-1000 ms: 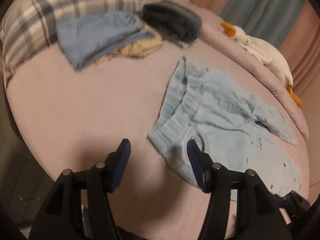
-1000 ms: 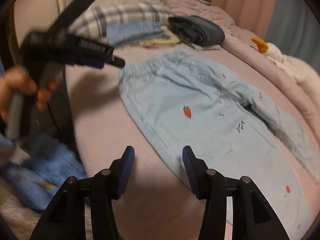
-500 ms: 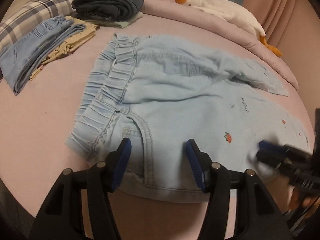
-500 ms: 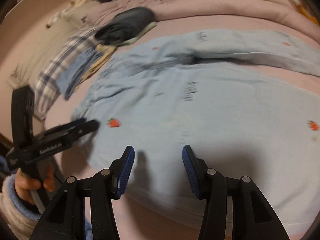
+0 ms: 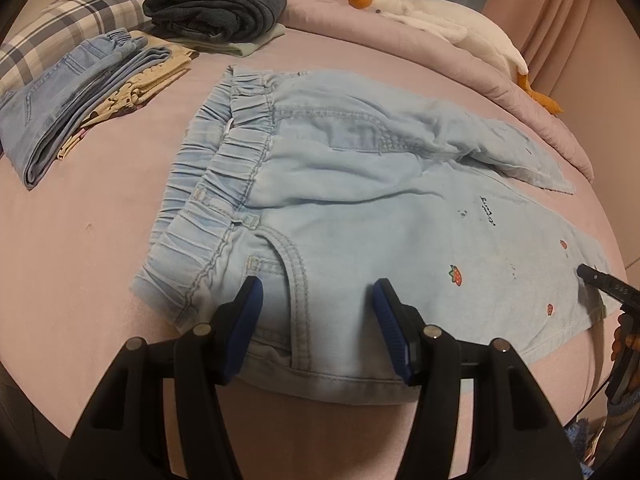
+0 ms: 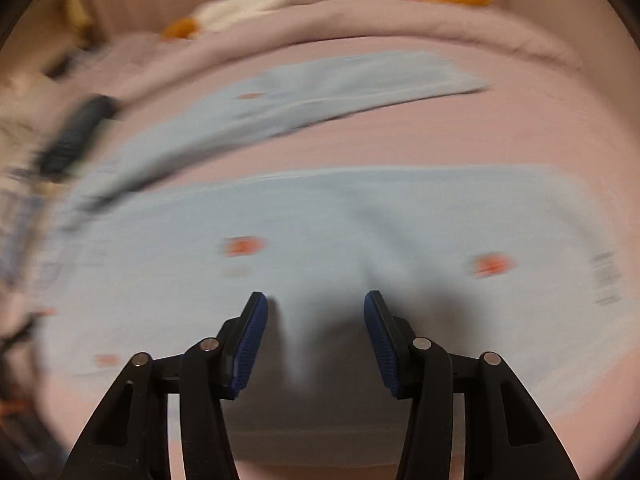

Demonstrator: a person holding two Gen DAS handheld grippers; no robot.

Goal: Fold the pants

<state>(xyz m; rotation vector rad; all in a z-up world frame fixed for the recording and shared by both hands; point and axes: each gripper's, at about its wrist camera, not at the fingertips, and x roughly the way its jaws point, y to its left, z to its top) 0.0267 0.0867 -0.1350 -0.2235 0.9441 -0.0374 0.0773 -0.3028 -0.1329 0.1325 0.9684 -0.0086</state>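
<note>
Denim, pale blue: one pair of small pants (image 5: 340,200), laid flat and unfolded on a pink bed (image 5: 92,248). Waistband lies toward the folded stacks; legs run away from it and are spread apart, the far leg angled off toward the rumpled quilt.

Left hand-held gripper (image 5: 316,320): jaws wide open, holding nothing, poised over the near hip edge beside the pocket seam. Right hand-held gripper (image 6: 316,336): jaws likewise open and empty, over the near leg well down from the waist; this view is motion-blurred, so contact with the cloth cannot be judged.

Step in hand, as judged: taking hold of the near long edge to fold it lengthwise over the far leg. To do it well:
- close each pair of jaws on the outer side edge, catching both layers of cloth;
- lift both ends evenly so the leg does not sag between them;
- lay the near leg squarely on the far one, seams matched, having straightened the angled far leg first.

Appearance of pants: gathered elastic waistband, belt loop, curved front pocket with double stitching, small red strawberry motifs and dark printed marks on the near leg. Fabric soft, lightly creased at the crotch.

Also present: folded blue jeans (image 5: 60,100), dark folded garment (image 5: 216,12), plush goose (image 5: 436,20).
</note>
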